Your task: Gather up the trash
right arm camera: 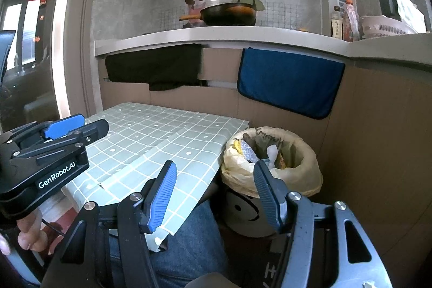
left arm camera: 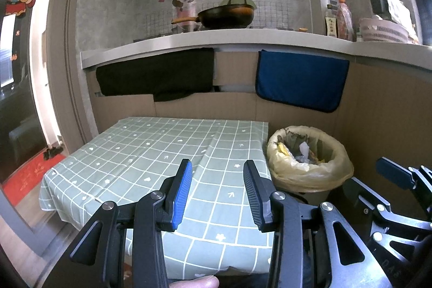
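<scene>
A bin lined with a yellow bag (left arm camera: 337, 153) (right arm camera: 307, 161) stands on the floor just right of the table and holds crumpled paper and wrappers (left arm camera: 303, 150) (right arm camera: 249, 153). The table's green checked cloth (left arm camera: 151, 153) (right arm camera: 151, 142) shows no loose trash. My left gripper (left arm camera: 217, 163) hovers open over the table's near part with nothing between its fingers; the right wrist view shows it at the left (right arm camera: 91, 123). My right gripper (right arm camera: 214, 165) is open and empty in front of the table corner and the bin. Only part of it (left arm camera: 405, 172) shows in the left wrist view.
Behind the table runs a kitchen counter (left arm camera: 243, 37) with a dark pan (left arm camera: 226, 15), bottles (left arm camera: 344, 20) and a pink basket (left arm camera: 383, 31). A black cloth (left arm camera: 156, 72) and a blue cloth (left arm camera: 301, 80) hang on the cardboard panels below. A glass door is at left. Someone's jeans-clad leg (right arm camera: 189, 239) is under the table's edge.
</scene>
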Available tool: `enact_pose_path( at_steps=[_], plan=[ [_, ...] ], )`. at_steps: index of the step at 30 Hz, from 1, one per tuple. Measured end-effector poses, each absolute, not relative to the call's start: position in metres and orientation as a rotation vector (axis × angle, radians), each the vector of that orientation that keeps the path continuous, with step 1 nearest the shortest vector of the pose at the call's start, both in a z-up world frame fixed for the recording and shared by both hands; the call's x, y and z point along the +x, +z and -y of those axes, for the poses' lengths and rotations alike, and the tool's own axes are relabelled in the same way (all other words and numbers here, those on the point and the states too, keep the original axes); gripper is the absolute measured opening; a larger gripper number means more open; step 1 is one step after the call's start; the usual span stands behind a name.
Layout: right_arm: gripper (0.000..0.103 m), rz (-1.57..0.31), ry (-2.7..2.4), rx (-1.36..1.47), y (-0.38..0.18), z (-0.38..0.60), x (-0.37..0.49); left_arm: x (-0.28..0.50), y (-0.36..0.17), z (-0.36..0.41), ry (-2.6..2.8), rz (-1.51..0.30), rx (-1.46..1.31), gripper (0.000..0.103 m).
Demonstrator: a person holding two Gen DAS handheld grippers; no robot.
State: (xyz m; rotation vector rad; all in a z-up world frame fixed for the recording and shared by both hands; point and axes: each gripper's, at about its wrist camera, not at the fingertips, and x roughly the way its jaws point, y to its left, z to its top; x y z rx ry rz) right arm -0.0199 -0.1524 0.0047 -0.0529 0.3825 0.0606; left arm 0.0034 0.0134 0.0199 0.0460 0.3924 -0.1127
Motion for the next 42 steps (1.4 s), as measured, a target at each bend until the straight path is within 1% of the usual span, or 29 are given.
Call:
enact_pose_path(
  at_steps=[42],
  plan=[
    [0.056,-0.374,0.045,-0.039,0.006,0.156,-0.023,0.0,0.024,-0.001,-0.112,-0.392,0.046,0.041]
  ],
)
